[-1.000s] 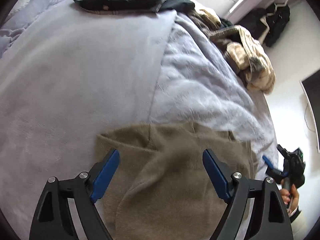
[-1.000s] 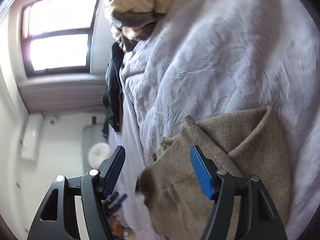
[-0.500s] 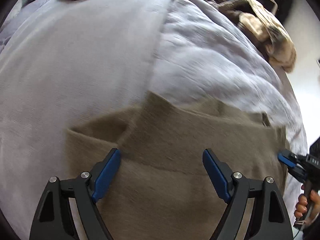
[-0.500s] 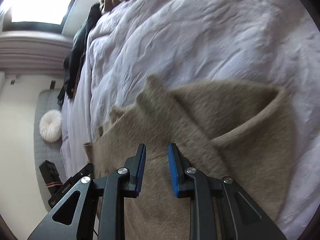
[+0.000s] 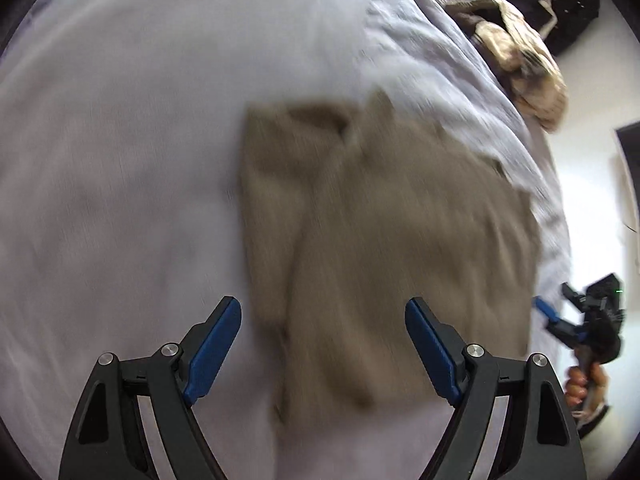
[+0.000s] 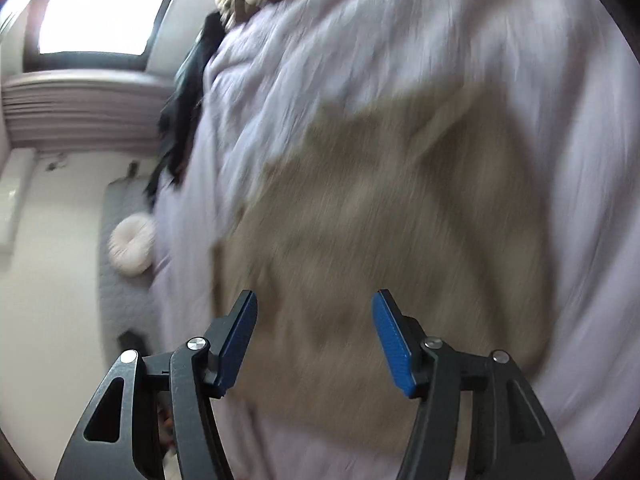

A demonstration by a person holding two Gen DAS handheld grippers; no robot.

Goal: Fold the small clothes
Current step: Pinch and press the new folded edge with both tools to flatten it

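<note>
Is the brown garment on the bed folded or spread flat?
Folded: the brown garment lies in overlapping layers on the bed, one layer's edge crossing it.

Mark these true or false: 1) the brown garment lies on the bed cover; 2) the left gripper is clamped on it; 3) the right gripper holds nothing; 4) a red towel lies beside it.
1) True: the brown garment lies on the pale bed cover.
2) False: the left gripper is open, holding nothing.
3) True: the right gripper jaws are opening, pads off the cloth.
4) False: no red towel is visible.
</note>
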